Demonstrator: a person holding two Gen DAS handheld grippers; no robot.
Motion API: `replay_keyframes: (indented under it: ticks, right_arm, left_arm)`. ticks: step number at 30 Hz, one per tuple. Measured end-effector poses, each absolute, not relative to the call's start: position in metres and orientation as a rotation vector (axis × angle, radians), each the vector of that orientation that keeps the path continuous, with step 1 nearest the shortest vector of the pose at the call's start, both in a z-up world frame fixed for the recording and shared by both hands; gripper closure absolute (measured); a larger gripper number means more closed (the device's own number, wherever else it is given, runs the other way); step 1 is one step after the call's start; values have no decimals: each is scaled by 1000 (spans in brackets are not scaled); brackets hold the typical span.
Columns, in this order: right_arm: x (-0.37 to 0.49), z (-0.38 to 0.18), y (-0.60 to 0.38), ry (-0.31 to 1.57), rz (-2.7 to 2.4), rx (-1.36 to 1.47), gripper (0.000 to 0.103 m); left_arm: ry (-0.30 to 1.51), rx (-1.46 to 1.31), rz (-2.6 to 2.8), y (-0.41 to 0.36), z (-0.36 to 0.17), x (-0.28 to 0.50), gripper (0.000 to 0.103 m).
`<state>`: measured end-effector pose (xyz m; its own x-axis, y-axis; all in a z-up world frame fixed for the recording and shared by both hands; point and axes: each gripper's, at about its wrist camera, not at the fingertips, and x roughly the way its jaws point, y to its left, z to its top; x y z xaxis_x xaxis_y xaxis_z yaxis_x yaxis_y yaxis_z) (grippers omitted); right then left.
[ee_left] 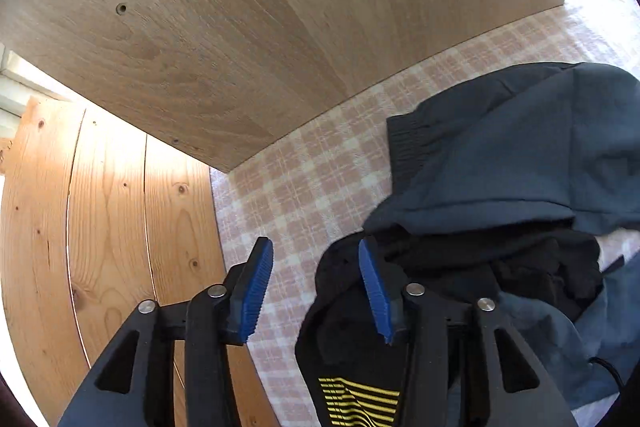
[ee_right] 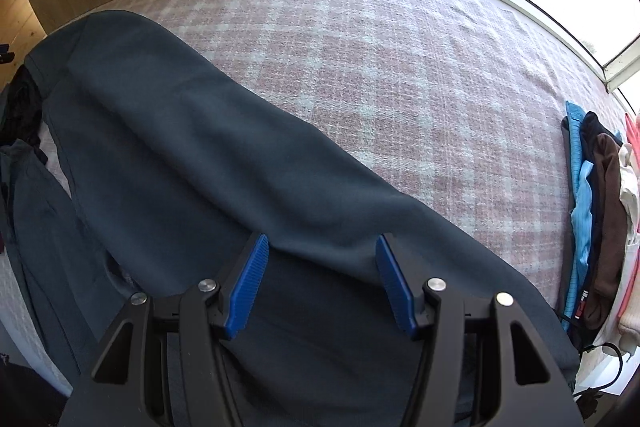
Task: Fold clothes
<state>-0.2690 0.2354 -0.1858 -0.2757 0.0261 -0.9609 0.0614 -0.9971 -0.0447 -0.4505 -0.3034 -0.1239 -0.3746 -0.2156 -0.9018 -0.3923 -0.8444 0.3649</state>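
I find my left gripper (ee_left: 316,291) with its blue ribbed pads spread wide and nothing between them; it hangs over the near left part of the pink-and-white checked cloth surface (ee_left: 320,163), its right pad (ee_left: 374,293) at the edge of a crumpled black garment with yellow stripes (ee_left: 352,359). Beyond that garment, to the right, lies a dark teal pair of trousers with an elastic waistband (ee_left: 500,155), bunched over further dark clothing. A light oak-veneer panel (ee_left: 224,27) stands upright at the far left, and pine boards (ee_left: 104,227) run along the near left. My right gripper (ee_right: 322,285) is likewise fully spread and grips nothing; it sits just above the teal trousers (ee_right: 192,155), which stretch from far left to near right across the cloth. A stack of folded clothes in blue, navy, brown and white (ee_right: 600,219) sits at the right edge, well apart.
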Motion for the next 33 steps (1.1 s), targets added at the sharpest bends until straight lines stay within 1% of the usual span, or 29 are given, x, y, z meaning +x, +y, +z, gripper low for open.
replay_keyframes:
  ticks: [2,3,4,7,11,12,13,14,17,19,20,21,22,23,25,26,27,28,29,30,31,33]
  right_arm:
    - [-252,-179,229,104,-2449,1838,47]
    - [-242,-177,228,108,-2425,1818,47]
    - [-233,-176,227,116,-2402,1802,47]
    - [-206,-177,214,162,-2342,1801,47]
    - [-185,-184,192,125,-2252,1805,47]
    - [-180,-185,187,136,-2241,1808,47]
    - [-176,-187,183,152,-2233,1813,47]
    - [-174,-189,181,167,-2227,1818,47]
    - [-162,-191,183,157,-2228,1846,47]
    - [-157,-194,185,144,-2223,1868,47]
    - [-155,-195,187,135,-2219,1880,47]
    - [-153,-197,188,128,-2216,1889,47]
    - [-151,-197,187,124,-2218,1891,47]
    - [-150,-197,186,113,-2218,1887,48]
    - [-150,-195,180,85,-2206,1867,47]
    - [-151,-194,176,76,-2197,1855,47]
    - [-152,-193,169,83,-2185,1841,47]
    - [-153,-191,163,103,-2178,1826,47]
    - [-154,-189,156,124,-2171,1811,47]
    - [-155,-187,150,144,-2167,1796,47]
    - [-155,-184,146,158,-2165,1783,47]
    - [-154,-180,142,174,-2170,1764,47]
  left_arm:
    - [716,-1656,2308,-292,-112,-425,51]
    - [676,-1643,2273,-290,-105,-411,46]
    - [672,-1643,2253,-289,-106,-403,42]
    - [676,-1663,2188,-285,-111,-382,40]
    - [715,-1769,2105,-277,-149,-381,40]
    - [722,-1782,2090,-275,-155,-378,47]
    - [727,-1794,2076,-273,-161,-376,72]
    - [713,-1782,2071,-270,-160,-372,82]
    - [724,-1716,2068,-263,-150,-359,86]
    - [711,-1698,2084,-269,-140,-351,95]
    - [692,-1688,2103,-275,-134,-346,96]
    - [673,-1678,2121,-282,-127,-340,101]
    - [648,-1674,2138,-291,-122,-334,103]
    - [626,-1682,2152,-301,-118,-328,103]
    - [590,-1705,2177,-314,-113,-324,100]
    - [572,-1716,2189,-320,-111,-322,96]
    - [554,-1725,2200,-325,-109,-320,84]
    - [543,-1706,2196,-318,-105,-323,68]
    - [533,-1685,2191,-310,-101,-326,61]
    - [546,-1645,2180,-296,-98,-328,50]
    - [563,-1610,2162,-279,-95,-331,44]
    - [570,-1591,2100,-248,-96,-345,42]
